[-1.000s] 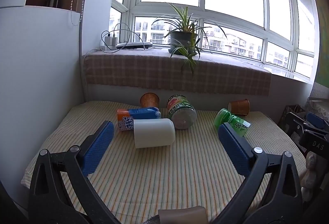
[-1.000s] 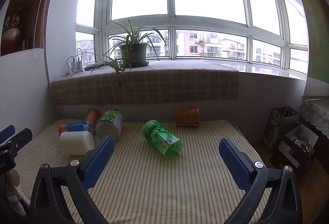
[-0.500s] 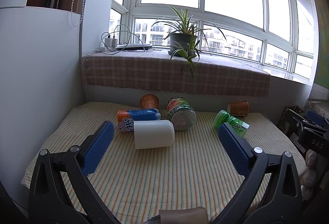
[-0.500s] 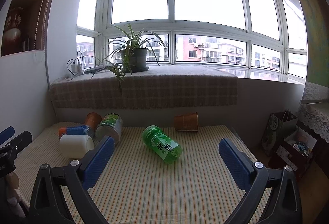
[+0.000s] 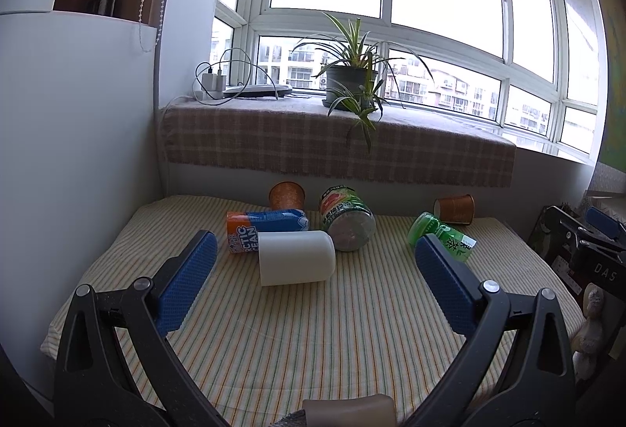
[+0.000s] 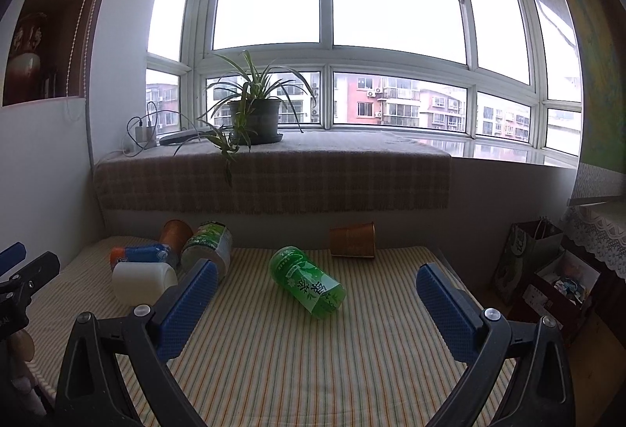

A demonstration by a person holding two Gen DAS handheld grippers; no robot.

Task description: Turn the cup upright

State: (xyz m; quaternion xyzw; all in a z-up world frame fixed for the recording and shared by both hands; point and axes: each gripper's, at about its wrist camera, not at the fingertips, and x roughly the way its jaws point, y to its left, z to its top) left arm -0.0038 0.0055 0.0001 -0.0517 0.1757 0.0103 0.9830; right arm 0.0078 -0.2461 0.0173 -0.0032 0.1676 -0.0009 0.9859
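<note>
A white cup (image 5: 296, 257) lies on its side on the striped table (image 5: 313, 329), its mouth to the left; it also shows in the right wrist view (image 6: 143, 281). Two copper cups lie on their sides at the back: one at the left (image 5: 286, 195) (image 6: 176, 234), one at the right (image 5: 454, 208) (image 6: 353, 240). My left gripper (image 5: 313, 284) is open and empty, held short of the white cup. My right gripper (image 6: 315, 309) is open and empty, near the green bottle (image 6: 309, 282).
A blue and orange carton (image 5: 266, 230), a jar with a green label (image 5: 346, 223) and the green bottle (image 5: 442, 237) lie on the table. A potted plant (image 5: 352, 82) stands on the sill. Bags (image 6: 547, 270) stand on the floor at the right.
Both grippers have pulled back and tilted up slightly, so the objects sit a little lower and farther in view. Nothing on the table has moved.
</note>
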